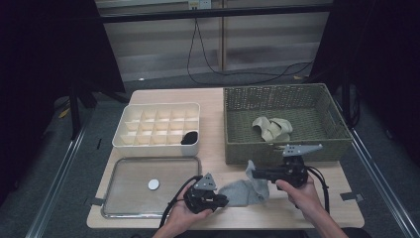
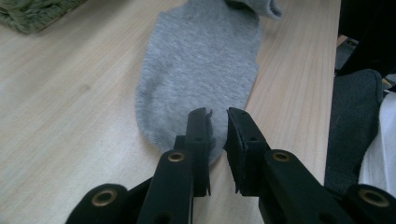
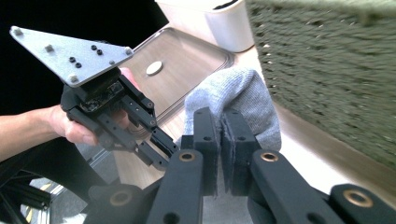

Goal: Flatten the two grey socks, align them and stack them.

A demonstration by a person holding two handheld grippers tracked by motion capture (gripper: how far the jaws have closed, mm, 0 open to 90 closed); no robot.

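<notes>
Near the front edge of the counter (image 1: 148,218), between my two hands, the grey sock (image 1: 245,191) is lying partly flat on the wood, in front of the green basket (image 1: 233,124) and to the right of the tray (image 1: 111,198).

My right tongs (image 3: 223,135) are clenching the sock's cuff end, and the fabric is bunching up above the pads. My left tongs (image 2: 218,122) are sitting at the toe end. Their jaws are standing close together with a narrow gap, and from the left gripper view I cannot tell whether the pads are pinching the toe fabric or merely resting on it.

Risks I am judging from here:
- If the left tongs are catching only the outer edge of the toe, the fabric is likely to slip out as soon as I am pulling the sock taut.
- If the right tongs are lifting while the left are pressing the toe to the counter, the knit is stretching unevenly and may twist.
- The right tongs are working just beside the basket wall, so a wide swing risks knocking it.

The divided white box (image 1: 157,126) is standing behind the tray, with a dark item (image 1: 189,137) in one compartment; a beige sock (image 1: 271,128) is lying in the basket.
</notes>
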